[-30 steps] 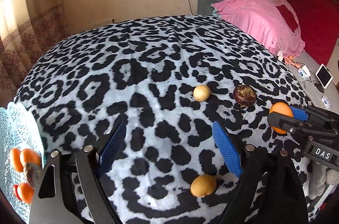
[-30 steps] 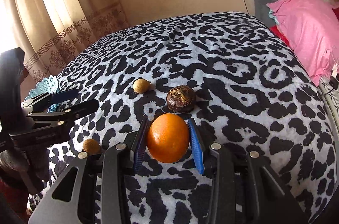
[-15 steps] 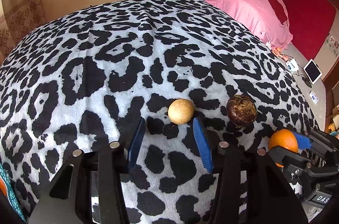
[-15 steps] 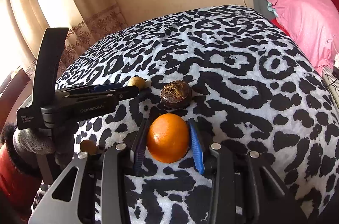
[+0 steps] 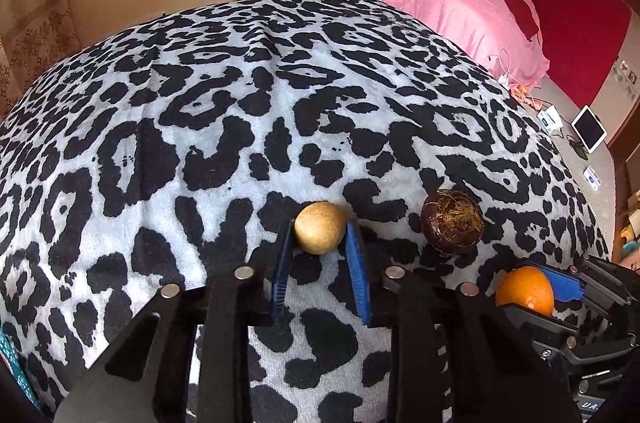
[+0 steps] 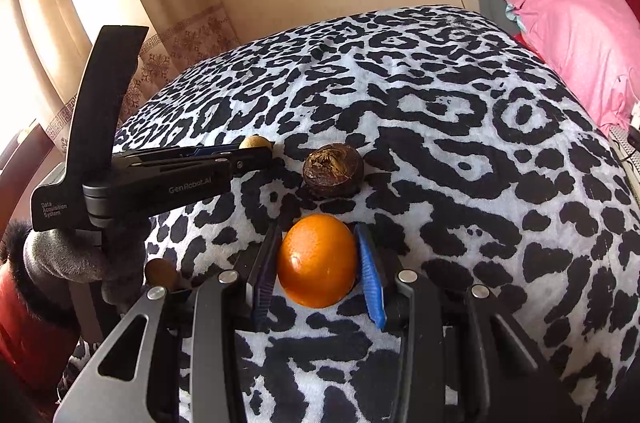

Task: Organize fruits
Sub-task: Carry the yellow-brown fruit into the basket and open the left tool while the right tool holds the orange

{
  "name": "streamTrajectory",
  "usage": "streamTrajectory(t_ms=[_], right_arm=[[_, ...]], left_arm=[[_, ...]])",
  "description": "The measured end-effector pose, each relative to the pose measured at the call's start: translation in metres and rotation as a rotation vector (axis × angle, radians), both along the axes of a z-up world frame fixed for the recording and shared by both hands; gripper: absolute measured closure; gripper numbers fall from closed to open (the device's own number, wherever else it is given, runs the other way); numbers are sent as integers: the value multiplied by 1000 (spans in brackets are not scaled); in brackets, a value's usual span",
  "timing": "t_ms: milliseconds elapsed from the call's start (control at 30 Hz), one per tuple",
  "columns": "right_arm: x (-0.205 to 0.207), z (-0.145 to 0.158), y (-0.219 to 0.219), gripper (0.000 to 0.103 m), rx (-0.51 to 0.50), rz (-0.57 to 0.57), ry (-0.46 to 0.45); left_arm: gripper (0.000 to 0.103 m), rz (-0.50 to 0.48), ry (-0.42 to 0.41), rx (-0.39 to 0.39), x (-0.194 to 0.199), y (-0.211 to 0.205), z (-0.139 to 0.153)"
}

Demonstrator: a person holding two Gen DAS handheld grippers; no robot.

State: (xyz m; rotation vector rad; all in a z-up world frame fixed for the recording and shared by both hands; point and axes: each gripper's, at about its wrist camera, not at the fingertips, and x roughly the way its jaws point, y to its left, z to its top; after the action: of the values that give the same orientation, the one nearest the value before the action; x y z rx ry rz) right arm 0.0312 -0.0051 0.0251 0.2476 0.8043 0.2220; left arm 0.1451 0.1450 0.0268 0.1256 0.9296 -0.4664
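Note:
A small tan round fruit point(image 5: 320, 233) lies on the leopard-print cloth point(image 5: 224, 127), and my left gripper point(image 5: 320, 243) has closed its blue pads point(image 5: 357, 263) against both of its sides. The right wrist view shows this left gripper point(image 6: 256, 157) from the side, with the tan fruit point(image 6: 254, 142) peeking over its tip. My right gripper point(image 6: 318, 235) is shut on an orange point(image 6: 318, 259), low over the cloth. That orange point(image 5: 526, 291) also appears at the lower right of the left wrist view. A dark brown rough fruit point(image 5: 452, 227) point(image 6: 332, 169) sits between the two grippers.
A second small tan fruit point(image 6: 160, 271) lies near the gloved hand point(image 6: 60, 255) that holds the left gripper. A teal lace edge point(image 5: 8, 355) shows at the lower left. A pink pillow point(image 5: 452, 7) and a tablet point(image 5: 589, 128) lie to the right, and curtains point(image 6: 80, 3) hang to the left.
My left gripper swung away from the near tan fruit, moved forward to the far tan fruit and narrowed from wide open onto it. The right gripper kept hold of the orange.

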Motion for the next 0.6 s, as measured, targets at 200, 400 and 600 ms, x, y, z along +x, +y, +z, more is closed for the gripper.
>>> streamTrajectory(t_ms=[200,400,600], right_arm=[[1,-1,-1,65,0,-8,0],[0,2,-2,65,-8,-16,-1],[-4,12,3,65,-30,-11,-19]], left_arm=[[76,4,-19,8,-8,3,2],[76,36,-49,21,-19,15,12],[76,112,-124,91,-33,34,26]])
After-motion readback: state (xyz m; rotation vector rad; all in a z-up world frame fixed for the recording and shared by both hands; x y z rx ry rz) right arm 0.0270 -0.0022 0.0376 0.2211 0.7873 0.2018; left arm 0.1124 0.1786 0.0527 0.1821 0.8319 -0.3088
